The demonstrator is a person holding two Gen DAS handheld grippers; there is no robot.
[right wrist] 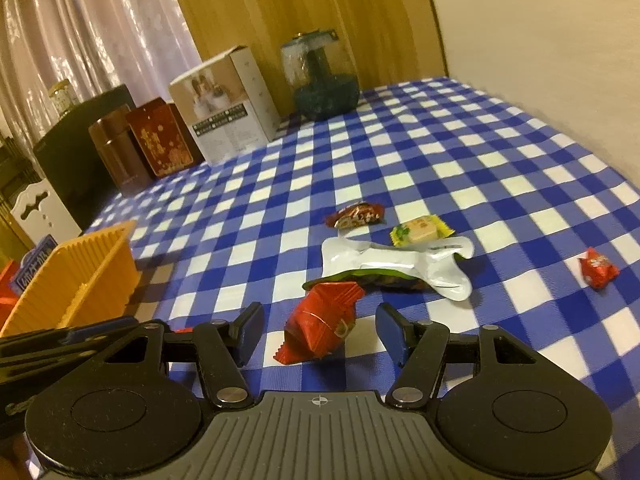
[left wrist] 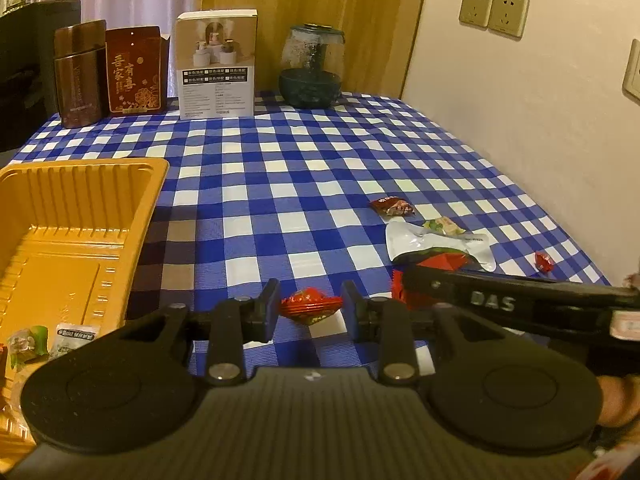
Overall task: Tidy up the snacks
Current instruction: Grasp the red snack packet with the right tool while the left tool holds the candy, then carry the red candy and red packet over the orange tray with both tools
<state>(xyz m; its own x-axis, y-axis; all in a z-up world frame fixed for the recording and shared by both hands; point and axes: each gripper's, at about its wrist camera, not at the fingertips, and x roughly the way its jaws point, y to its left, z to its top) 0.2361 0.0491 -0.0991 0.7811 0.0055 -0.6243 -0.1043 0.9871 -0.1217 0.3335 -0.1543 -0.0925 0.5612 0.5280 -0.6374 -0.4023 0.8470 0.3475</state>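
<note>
My left gripper (left wrist: 310,306) is shut on a small red wrapped candy (left wrist: 311,307), its blue pads pressing the wrapper's two ends just above the checked cloth. The yellow plastic tray (left wrist: 80,216) stands to its left, with a few wrapped snacks (left wrist: 76,334) in its near corner. My right gripper (right wrist: 320,330) is open, and a larger red foil candy (right wrist: 320,326) lies on the cloth between its fingers, untouched. Beyond it lie a silver pouch (right wrist: 400,264), a yellow-green pack (right wrist: 420,230), a dark red packet (right wrist: 356,214) and a small red candy (right wrist: 598,268).
Along the table's far edge stand a brown flask (left wrist: 78,74), a red box (left wrist: 136,72), a white carton (left wrist: 218,66) and a glass jar (left wrist: 314,66). A wall (left wrist: 520,120) runs along the right side. The blue-and-white cloth (left wrist: 280,168) covers the table.
</note>
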